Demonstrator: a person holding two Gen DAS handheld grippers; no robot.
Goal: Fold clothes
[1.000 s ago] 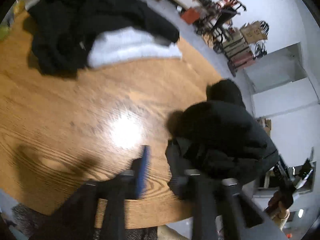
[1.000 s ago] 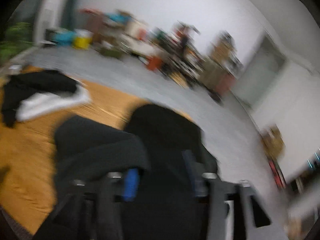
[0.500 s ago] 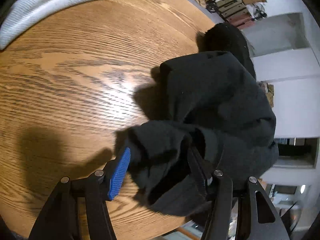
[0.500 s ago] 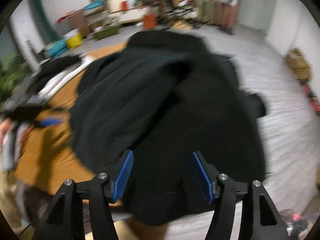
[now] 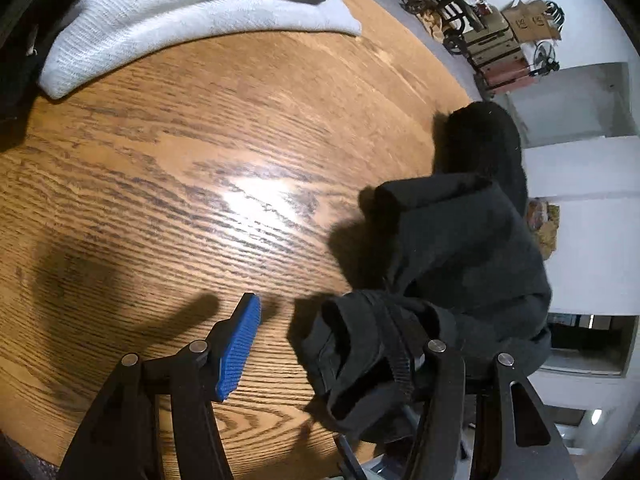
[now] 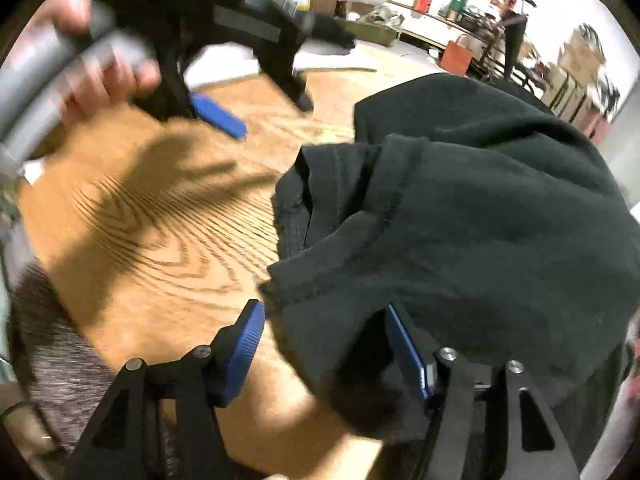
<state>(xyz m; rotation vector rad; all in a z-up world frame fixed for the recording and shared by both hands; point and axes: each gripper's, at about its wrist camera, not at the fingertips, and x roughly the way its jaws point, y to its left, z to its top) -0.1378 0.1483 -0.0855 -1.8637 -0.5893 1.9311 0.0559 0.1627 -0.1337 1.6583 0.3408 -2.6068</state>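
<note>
Since 0.5 s ago, left hand-held gripper [image 5: 320,340] backs off garment [image 5: 460,264], jaws wide, empty; right hand-held gripper [image 6: 324,344] wide open w/ cloth draped between, on tabletop [image 5: 180,168].

Both wrist views close above, apparently, one table [image 5: 168,184], garment [image 6: 480,208] shared.

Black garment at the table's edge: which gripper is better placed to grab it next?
Right, probably. The right gripper is open with the black garment bunched between its blue pads. The left gripper is open too, but only one fold lies by it; its visible pad sits over bare wooden table.
</note>
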